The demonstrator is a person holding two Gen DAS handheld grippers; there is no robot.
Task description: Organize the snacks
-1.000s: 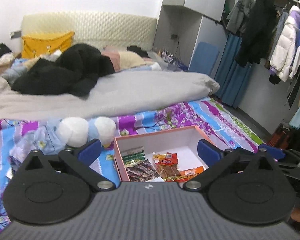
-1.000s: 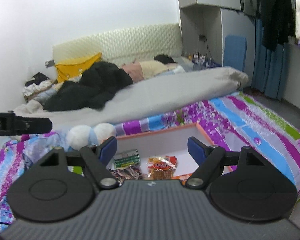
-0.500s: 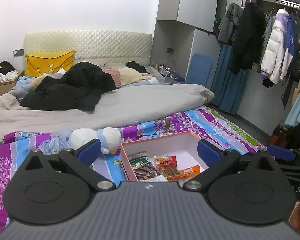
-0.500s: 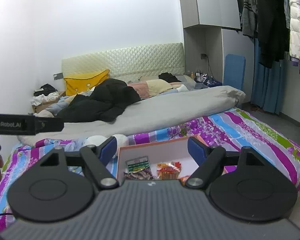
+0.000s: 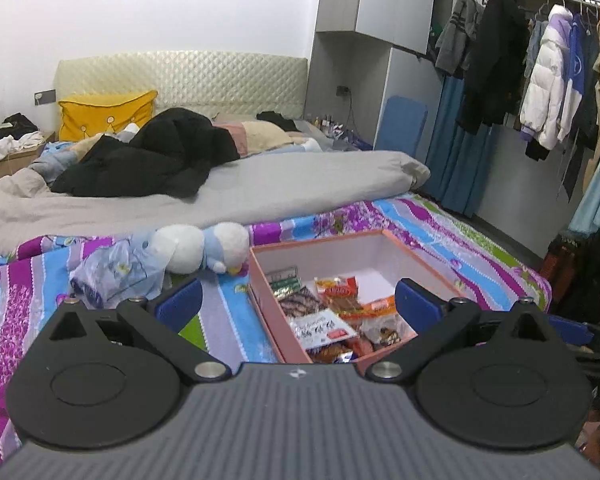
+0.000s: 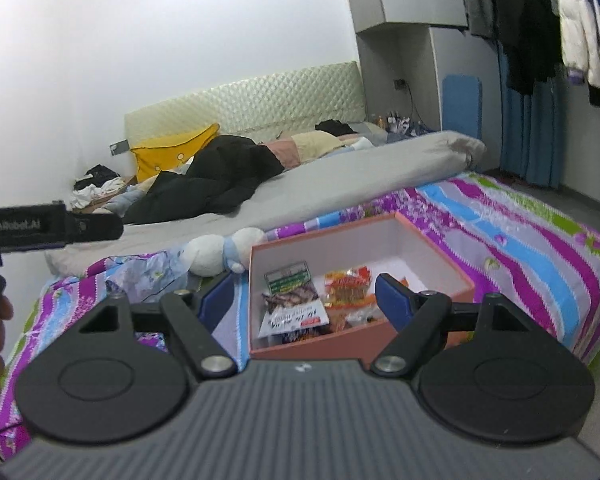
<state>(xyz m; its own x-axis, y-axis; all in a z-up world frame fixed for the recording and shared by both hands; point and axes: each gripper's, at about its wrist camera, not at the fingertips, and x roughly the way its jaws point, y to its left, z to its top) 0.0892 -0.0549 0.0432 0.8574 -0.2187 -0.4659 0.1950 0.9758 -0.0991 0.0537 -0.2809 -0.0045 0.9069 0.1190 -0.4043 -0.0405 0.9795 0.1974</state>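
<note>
A pink cardboard box [image 5: 374, 236] with a white inside sits on the flowered bedsheet and also shows in the right wrist view [image 6: 324, 346]. Several snack packets lie in its near half: a green one [image 5: 286, 279], an orange-red one [image 5: 336, 286] and a white one [image 5: 324, 328]. The white packet [image 6: 296, 316] and orange-red packet [image 6: 346, 282] show in the right wrist view too. My left gripper [image 5: 298, 300] is open and empty, held above and short of the box. My right gripper [image 6: 304, 296] is open and empty, also short of the box.
A white and blue plush toy [image 5: 202, 246] and a crumpled plastic bag [image 5: 120, 272] lie left of the box. A grey duvet [image 5: 220, 196] with black clothes covers the bed behind. Hanging coats [image 5: 548, 92] fill the right side. The left gripper's body [image 6: 48, 226] juts in at the right wrist view's left edge.
Both grippers have pulled back and risen away from the box, so more of the box, its packets and the room show. Both stay open.
</note>
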